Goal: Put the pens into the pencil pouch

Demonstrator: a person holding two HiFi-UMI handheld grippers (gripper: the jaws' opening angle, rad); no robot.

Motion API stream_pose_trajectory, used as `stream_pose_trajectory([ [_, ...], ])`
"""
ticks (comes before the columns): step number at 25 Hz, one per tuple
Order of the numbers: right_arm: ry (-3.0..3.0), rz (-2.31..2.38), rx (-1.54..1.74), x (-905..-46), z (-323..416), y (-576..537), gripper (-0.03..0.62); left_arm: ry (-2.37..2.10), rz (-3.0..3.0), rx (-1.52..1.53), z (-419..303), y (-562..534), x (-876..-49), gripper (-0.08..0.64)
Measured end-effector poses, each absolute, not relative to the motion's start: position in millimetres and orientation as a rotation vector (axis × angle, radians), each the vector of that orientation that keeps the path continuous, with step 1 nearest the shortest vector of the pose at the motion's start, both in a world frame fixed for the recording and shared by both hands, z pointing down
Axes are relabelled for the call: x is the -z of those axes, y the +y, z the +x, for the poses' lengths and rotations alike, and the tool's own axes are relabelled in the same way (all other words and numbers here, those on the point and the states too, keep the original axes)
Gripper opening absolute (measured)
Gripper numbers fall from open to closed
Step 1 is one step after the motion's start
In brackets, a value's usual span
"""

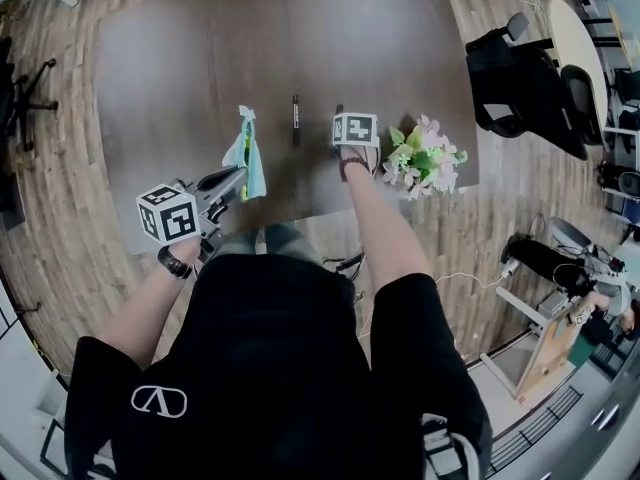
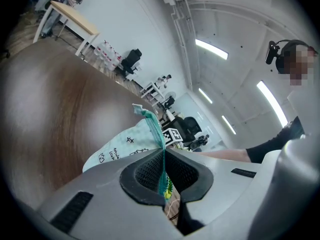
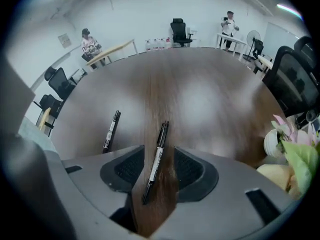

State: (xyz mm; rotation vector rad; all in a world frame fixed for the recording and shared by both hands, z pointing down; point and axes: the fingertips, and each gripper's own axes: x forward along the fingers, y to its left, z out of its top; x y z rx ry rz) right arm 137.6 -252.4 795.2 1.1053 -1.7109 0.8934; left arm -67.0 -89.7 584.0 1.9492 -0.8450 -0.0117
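Nearer pen (image 3: 156, 159): slim black barrel with a white label band, lying flat on the table (image 1: 200, 48). It lies in the gap between the right gripper's (image 3: 159, 149) two jaws. The jaws are released, part-way apart. We see bare wood on both sides of the barrel, and neither ribbed black pad touches it.

Second pen (image 3: 111, 131): same make, black with a white band. It lies to the left of the first, well apart, roughly parallel, also flat on the table.

Pencil pouch (image 2: 117, 151): soft pale-mint fabric printed with small black doodles and lettering, with a teal mesh strip along its upper edge. The left gripper (image 1: 238, 176) is clenched on that strip, and the mesh runs pinched between the textured pads. From the head view we note the pouch standing upright near the table's near edge, left of both pens. We cannot tell whether its bottom rests on the wood.

The table is dark brown wood grain with rounded corners and a dull sheen. A bunch of flowers (image 1: 425, 158), pink and white blooms with green leaves, sits just right of the right gripper. Black office chairs (image 1: 520, 88) stand beyond the table's right side on plank flooring.
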Motion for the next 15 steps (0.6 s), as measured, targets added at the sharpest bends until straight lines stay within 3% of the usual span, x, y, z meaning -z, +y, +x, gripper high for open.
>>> stream_pose_trajectory([
  [5,-1.625,1.054,-0.943,-817,140,-246,0.153,-0.857,1.934,0.008,-69,-85,-589,0.014],
  [9,-1.606,1.05,-0.904,-817,144,-249,0.046,-0.858,1.934,0.011,-69,-84,-588,0.014],
  [15,-1.616,1.038,-0.914,-819,144,-247,0.044,-0.855,1.925,0.023,-66,-85,-588,0.014],
])
